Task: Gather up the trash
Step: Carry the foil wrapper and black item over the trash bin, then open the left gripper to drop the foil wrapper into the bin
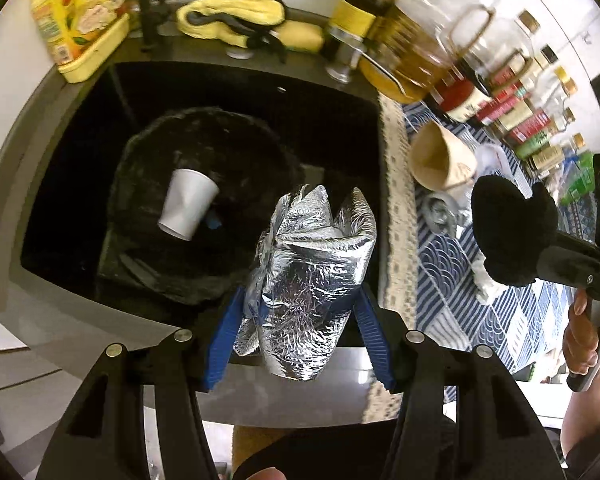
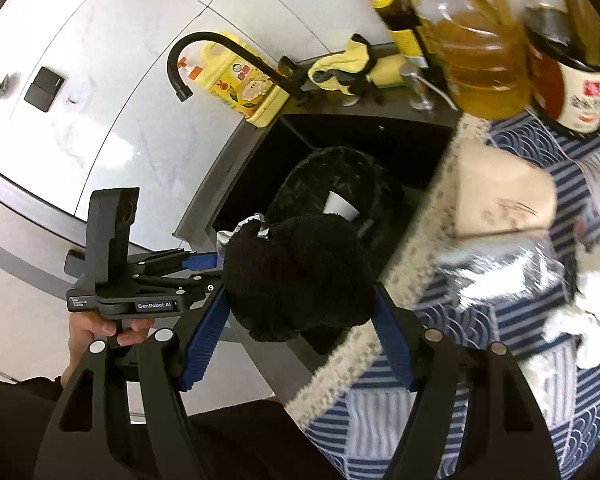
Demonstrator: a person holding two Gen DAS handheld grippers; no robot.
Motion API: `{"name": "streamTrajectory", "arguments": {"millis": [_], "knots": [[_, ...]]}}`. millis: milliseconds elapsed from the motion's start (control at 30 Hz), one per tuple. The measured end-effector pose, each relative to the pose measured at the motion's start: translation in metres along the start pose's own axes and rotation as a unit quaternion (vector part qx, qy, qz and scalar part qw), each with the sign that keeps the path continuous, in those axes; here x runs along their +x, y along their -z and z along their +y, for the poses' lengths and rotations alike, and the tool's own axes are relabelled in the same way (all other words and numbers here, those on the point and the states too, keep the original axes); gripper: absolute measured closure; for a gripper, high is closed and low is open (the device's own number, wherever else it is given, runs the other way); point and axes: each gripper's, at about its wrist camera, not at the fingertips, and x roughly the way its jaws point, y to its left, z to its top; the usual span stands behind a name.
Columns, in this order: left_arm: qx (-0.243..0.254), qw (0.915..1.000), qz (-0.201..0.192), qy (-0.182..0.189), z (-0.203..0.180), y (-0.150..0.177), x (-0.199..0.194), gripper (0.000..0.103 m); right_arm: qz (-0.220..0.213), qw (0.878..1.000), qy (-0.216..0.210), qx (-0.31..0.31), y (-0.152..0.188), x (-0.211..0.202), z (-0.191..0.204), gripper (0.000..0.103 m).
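Trash in both tongs: crumpled foil bag (image 1: pixel 308 280) pinched betw. the blue pads of the left tongs (image 1: pixel 300 312), hanging over the front edge of the black sink (image 1: pixel 332 92); black fuzzy cloth wad (image 2: pixel 296 276) pinched in the right tongs (image 2: pixel 300 312), over the seam betw. sink and desk. Both tongs were part-spread, pads pressing on their loads.

Inside the sink sat a bin w/ black bag liner (image 1: pixel 204 128); a white cup (image 1: pixel 188 204) lay on its side in it, w/ a small blue bit just beside the cup. Foil bag was near the bin's right rim, not in it.

On the desk, right of the sink, a blue-and-white patterned cloth (image 1: pixel 452 280) w/ lace edge carried more trash: tan paper cup (image 1: pixel 440 160) on its side, mouth toward the sink, another silver foil pack (image 2: pixel 496 276) just beside it, and white crumpled tissue (image 2: pixel 592 320).

Behind the sink: black faucet (image 2: pixel 220 44), yellow detergent jug (image 1: pixel 80 20), yellow rag (image 1: pixel 236 16), oil bottles (image 1: pixel 416 40). A hand (image 2: pixel 96 328) gripped the left handle.
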Motion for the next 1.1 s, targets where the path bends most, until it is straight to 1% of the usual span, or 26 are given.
{"name": "streamTrajectory", "arguments": {"millis": [200,333,567,700,867,967,1100], "knots": [[-0.01,0.9998,-0.019,-0.003,0.039,-0.009,-0.017,0.049,-0.005,1.0,0.004,-0.001,-0.011,0.025,0.022,0.032],[-0.016,0.9993,-0.033,-0.004,0.057,-0.015,-0.026,0.049,-0.003,1.0,0.005,-0.005,-0.016,0.042,0.032,0.032],[-0.029,0.9984,-0.048,-0.002,0.085,-0.03,-0.037,0.048,-0.013,1.0,0.01,-0.016,-0.039,0.059,0.045,0.032],[-0.036,0.9982,-0.048,0.0,0.098,-0.04,-0.036,0.048,0.003,1.0,0.017,-0.024,-0.053,0.075,0.048,0.032],[-0.042,0.9983,-0.04,0.005,0.11,-0.051,-0.028,0.047,0.016,1.0,0.018,-0.015,-0.07,0.099,0.043,0.032],[-0.05,0.9982,-0.032,0.014,0.119,-0.06,-0.018,0.047,0.026,0.999,0.031,-0.018,-0.075,0.112,0.039,0.031],[-0.064,0.9976,-0.011,0.024,0.13,-0.07,0.005,0.047,0.044,0.998,0.033,-0.007,-0.083,0.128,0.028,0.032]]}}
